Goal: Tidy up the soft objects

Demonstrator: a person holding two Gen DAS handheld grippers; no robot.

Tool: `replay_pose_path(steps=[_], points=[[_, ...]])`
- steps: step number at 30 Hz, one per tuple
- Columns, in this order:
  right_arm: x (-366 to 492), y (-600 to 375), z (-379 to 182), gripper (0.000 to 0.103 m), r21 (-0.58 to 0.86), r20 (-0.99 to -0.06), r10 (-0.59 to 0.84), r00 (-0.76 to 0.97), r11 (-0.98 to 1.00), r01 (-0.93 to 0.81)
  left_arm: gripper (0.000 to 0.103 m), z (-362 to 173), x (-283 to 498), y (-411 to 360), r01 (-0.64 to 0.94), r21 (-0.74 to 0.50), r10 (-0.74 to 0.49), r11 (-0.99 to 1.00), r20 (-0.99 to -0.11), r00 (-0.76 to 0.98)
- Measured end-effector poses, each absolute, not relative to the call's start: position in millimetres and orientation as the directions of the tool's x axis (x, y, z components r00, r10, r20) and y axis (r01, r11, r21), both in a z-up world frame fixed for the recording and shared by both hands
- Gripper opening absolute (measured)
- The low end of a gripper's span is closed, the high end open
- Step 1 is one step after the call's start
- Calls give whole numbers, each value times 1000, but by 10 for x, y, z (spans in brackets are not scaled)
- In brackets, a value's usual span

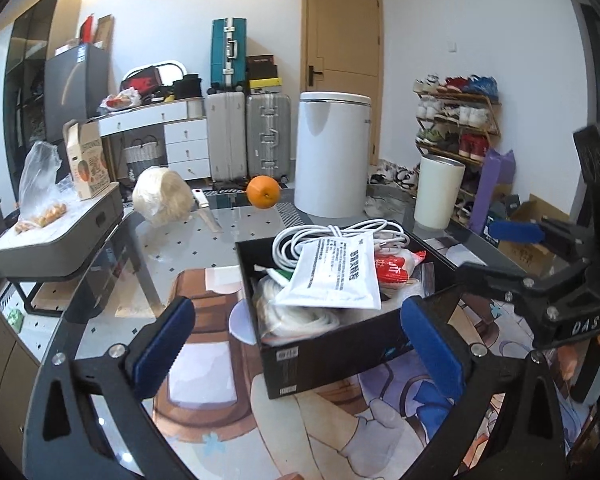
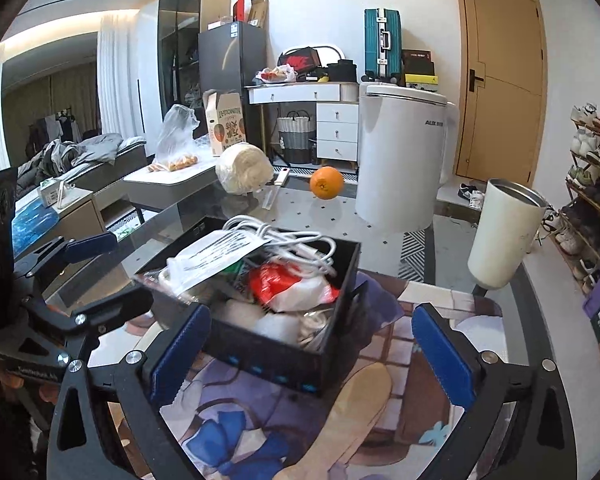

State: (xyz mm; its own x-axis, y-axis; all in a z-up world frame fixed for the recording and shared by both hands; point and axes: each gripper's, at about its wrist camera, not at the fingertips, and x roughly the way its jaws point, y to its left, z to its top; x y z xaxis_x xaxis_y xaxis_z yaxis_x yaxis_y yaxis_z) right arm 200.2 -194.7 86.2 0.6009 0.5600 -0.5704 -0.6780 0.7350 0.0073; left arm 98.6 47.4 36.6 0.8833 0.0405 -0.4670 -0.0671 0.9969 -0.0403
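Left wrist view looks straight onto a black box [image 1: 324,344] that sits on the glass counter [image 1: 204,248] just ahead of the left gripper [image 1: 296,348], between its blue fingers [image 1: 162,346], which stand wide apart and hold nothing. The box's long axis runs away from this gripper and slightly to its right, one corner turned toward the camera. Inside, a white printed pouch [image 1: 334,276] lies flat on top, its long side slanting across the box; behind it sits a coiled white cable [image 1: 332,234], to its right a red and white bag [image 1: 396,270], and below it a bundle of white cord [image 1: 292,314].

From the right wrist view the same box [image 2: 268,354] lies ahead of the right gripper [image 2: 312,356] and a little to its left, near the left finger; whether it touches cannot be told. This gripper's fingers [image 2: 444,354] are also spread wide, gripping nothing.

Farther ahead of both grippers, an orange [image 1: 263,192] rests on the counter, with a plastic-wrapped cream roll [image 1: 162,196] to its left and a white bin [image 1: 332,152] to its right. A cream tumbler [image 2: 506,234] stands well to the right.
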Motion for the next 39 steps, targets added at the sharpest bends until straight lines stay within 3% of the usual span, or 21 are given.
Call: replay_pose_path(steps=[21,39], points=[[1761,-1943,708,102,28,-484,605,633,733,-679,103,284,805,457,-124,-44,93,991,-425,900],[1718,-1965,717,102,13,-463,596,656,745,-667,103,275,798,487,-135,-50,101,990,-426,899]])
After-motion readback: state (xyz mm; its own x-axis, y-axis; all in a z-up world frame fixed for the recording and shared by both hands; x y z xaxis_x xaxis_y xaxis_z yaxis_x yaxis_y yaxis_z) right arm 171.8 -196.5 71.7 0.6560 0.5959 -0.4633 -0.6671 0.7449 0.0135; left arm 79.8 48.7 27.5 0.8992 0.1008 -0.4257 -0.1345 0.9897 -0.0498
